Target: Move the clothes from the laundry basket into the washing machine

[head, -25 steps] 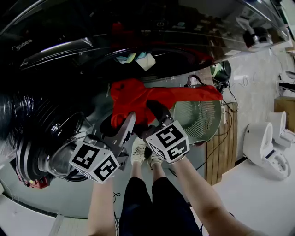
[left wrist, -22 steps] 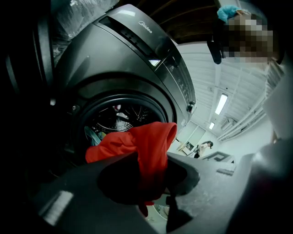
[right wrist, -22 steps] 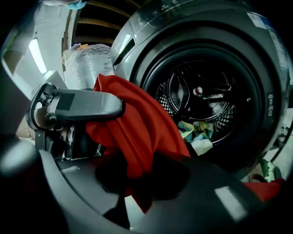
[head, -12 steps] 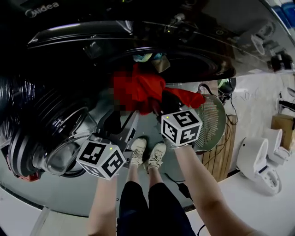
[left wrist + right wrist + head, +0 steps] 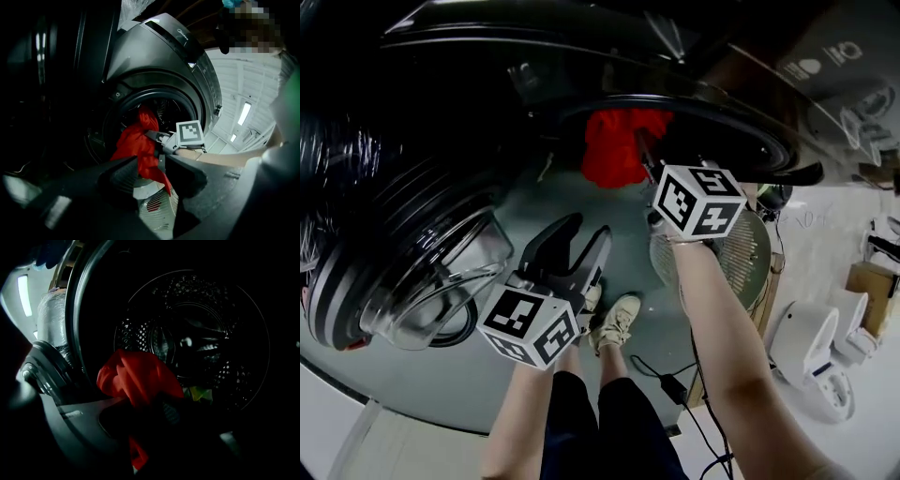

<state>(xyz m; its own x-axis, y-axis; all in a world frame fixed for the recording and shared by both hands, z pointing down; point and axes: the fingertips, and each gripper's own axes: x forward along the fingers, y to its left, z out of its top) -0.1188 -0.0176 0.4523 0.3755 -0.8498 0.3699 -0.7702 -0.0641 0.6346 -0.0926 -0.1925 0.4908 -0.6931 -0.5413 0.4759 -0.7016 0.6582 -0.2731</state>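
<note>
A red garment [image 5: 617, 146] hangs bunched at the mouth of the washing machine drum [image 5: 581, 112]. My right gripper [image 5: 645, 157] is shut on the red garment [image 5: 139, 378] and holds it in the drum opening [image 5: 197, 338]; a bit of yellow-green cloth [image 5: 200, 393] lies inside. My left gripper [image 5: 577, 242] hangs lower, in front of the machine, open with nothing between its fingers. In the left gripper view the red garment [image 5: 136, 145] drapes from the right gripper [image 5: 159, 140] at the door opening, beyond the left gripper [image 5: 150, 174].
The machine's open glass door [image 5: 403, 281] stands at the left. A green laundry basket [image 5: 731, 258] sits on the floor under my right arm. White appliances [image 5: 816, 347] stand at the right. A cable [image 5: 670, 380] lies near the person's shoes [image 5: 614, 319].
My right gripper has carried the red garment up and forward into the drum mouth. The left gripper has let go of the garment and now hangs open below it.
</note>
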